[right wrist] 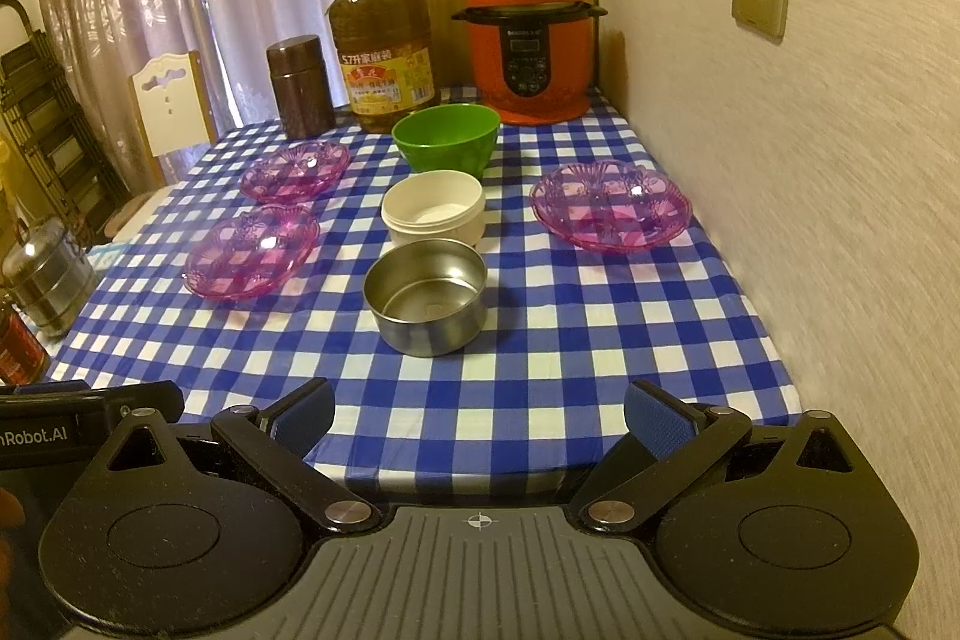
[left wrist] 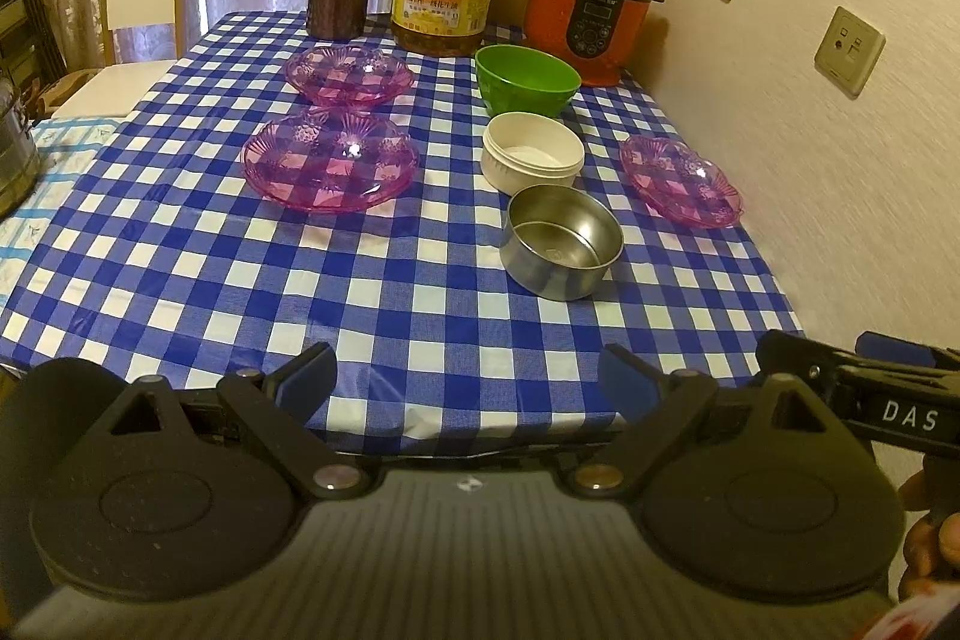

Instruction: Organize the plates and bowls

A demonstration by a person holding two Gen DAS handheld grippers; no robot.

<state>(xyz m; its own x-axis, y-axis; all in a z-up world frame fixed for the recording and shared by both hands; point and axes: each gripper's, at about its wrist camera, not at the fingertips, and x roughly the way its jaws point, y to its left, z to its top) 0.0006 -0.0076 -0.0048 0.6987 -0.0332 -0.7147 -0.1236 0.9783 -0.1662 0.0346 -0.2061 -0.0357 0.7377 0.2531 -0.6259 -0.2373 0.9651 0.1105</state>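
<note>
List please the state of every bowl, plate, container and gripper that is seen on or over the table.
Left gripper: fingers open, empty.
Right gripper: fingers open, empty.
Steel bowl: upright, empty.
White bowl: upright, empty.
Green bowl: upright, inside hidden.
Three pink plates: upright, empty, unstacked.
Oil jug: capped, nearly full.
Pressure cooker: lid on.
Brown canister: lid on.

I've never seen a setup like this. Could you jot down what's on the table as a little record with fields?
plates: three pink ones, near left, far left, by the wall
bowls: green, white, steel, in a row, all empty
back of table: red cooker, oil jug, brown jar
cloth: blue check
left claw: open, holds nothing
right claw: open, holds nothing
</note>
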